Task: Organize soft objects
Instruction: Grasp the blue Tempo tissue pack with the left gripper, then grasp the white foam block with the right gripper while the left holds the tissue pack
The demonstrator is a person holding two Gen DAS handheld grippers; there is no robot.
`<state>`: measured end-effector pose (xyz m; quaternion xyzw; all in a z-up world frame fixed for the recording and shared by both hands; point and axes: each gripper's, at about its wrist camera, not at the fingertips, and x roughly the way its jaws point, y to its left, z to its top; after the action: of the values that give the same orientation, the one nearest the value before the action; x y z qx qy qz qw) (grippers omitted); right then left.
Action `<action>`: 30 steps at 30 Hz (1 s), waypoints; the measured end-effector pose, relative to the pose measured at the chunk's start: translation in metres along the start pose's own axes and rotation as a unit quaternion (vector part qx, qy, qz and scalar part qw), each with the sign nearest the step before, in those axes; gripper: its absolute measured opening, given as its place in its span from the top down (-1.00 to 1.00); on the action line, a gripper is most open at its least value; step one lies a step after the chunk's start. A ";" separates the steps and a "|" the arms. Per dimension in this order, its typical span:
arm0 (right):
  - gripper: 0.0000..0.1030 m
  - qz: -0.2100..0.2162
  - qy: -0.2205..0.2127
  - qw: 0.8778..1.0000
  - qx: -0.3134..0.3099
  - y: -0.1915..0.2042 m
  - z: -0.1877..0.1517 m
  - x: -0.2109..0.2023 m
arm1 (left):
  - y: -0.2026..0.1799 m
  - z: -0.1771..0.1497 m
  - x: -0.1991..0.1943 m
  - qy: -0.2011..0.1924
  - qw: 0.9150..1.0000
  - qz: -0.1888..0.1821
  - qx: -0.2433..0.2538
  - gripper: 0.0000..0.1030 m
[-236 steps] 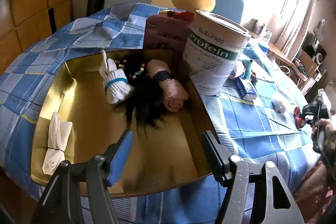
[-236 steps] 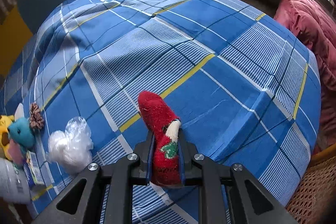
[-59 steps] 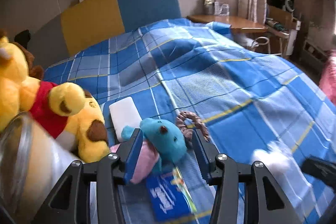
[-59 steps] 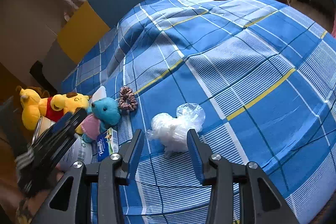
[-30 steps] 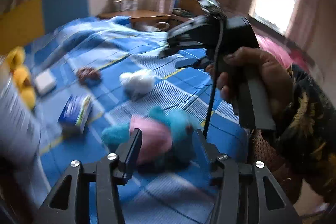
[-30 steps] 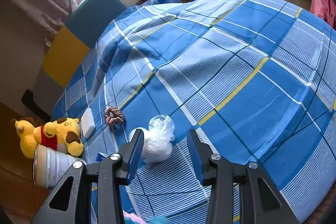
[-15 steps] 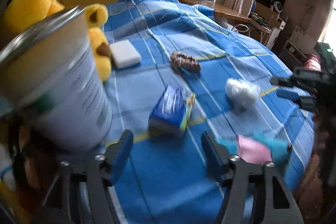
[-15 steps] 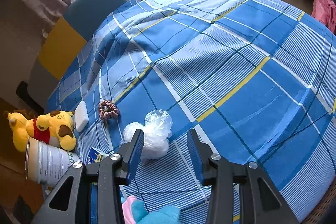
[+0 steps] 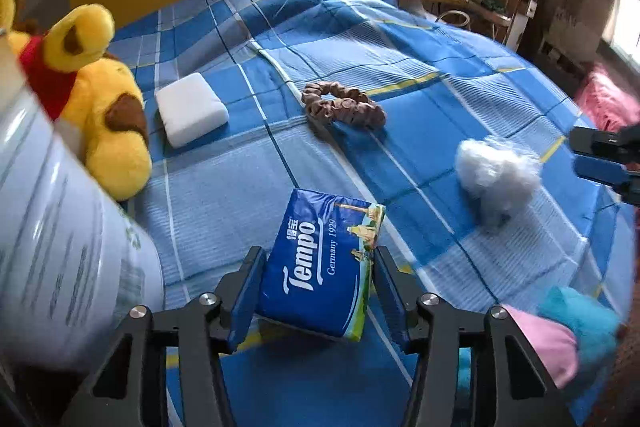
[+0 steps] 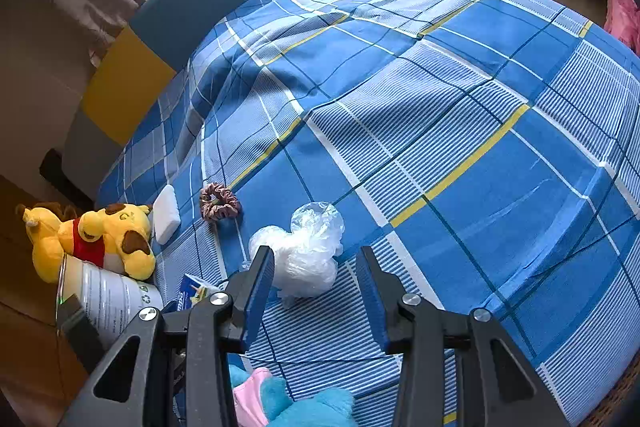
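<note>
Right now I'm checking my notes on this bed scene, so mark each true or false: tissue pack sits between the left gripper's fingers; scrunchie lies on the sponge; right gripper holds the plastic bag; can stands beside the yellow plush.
1. The tissue pack sits between the closing jaws of the left gripper. True.
2. The scrunchie lies on the sponge. False: they lie apart on the bedspread.
3. The right gripper holds the plastic bag. False: its jaws stand open, the bag beyond them.
4. The can stands beside the yellow plush. True.

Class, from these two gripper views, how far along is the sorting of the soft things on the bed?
Done: nothing here shows any soft thing sorted yet.

In hand: the left gripper is closing its jaws around the tissue pack.

Left: the scrunchie, white sponge, yellow plush, blue and pink plush, and the plastic-wrapped bundle before the open right gripper.
</note>
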<state>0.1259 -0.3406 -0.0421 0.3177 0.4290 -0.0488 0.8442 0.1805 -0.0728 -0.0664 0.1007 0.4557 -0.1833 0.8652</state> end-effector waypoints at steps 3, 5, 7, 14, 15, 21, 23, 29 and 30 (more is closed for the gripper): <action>0.17 -0.003 0.006 1.000 -0.014 0.005 -0.001 0.003 | -0.003 -0.021 -0.020 -0.004 1.000 0.017 -0.020 -0.05; 0.17 -0.006 0.013 1.000 -0.026 0.009 -0.003 0.005 | -0.004 -0.041 -0.035 -0.010 0.999 0.030 -0.043 -0.06; 0.17 -0.006 0.026 0.998 -0.050 0.019 -0.007 0.010 | -0.001 -0.064 -0.048 -0.013 0.997 0.040 -0.065 -0.06; 0.18 0.004 0.102 0.982 -0.161 0.085 -0.021 0.046 | 0.004 -0.114 -0.068 -0.057 0.994 0.053 -0.075 -0.07; 0.18 0.007 0.109 0.979 -0.171 0.095 -0.019 0.054 | 0.005 -0.116 -0.068 -0.065 0.994 0.051 -0.074 -0.07; 0.18 0.036 0.136 0.966 -0.218 0.165 0.001 0.113 | 0.009 -0.123 -0.069 -0.082 0.993 0.038 -0.075 -0.07; 0.18 0.034 0.142 0.960 -0.237 0.192 0.008 0.136 | 0.013 -0.122 -0.068 -0.082 0.993 0.028 -0.081 -0.07; 0.18 0.033 0.148 0.957 -0.249 0.238 0.028 0.185 | 0.023 -0.122 -0.061 -0.071 0.992 -0.001 -0.104 -0.09; 0.18 0.032 0.150 0.956 -0.248 0.243 0.032 0.193 | 0.023 -0.122 -0.061 -0.071 0.992 -0.003 -0.105 -0.09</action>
<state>0.3550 -0.1295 -0.0544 0.1158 0.5392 0.1348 0.8233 0.0665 0.0038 -0.0849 -0.0051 0.4101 -0.1436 0.9007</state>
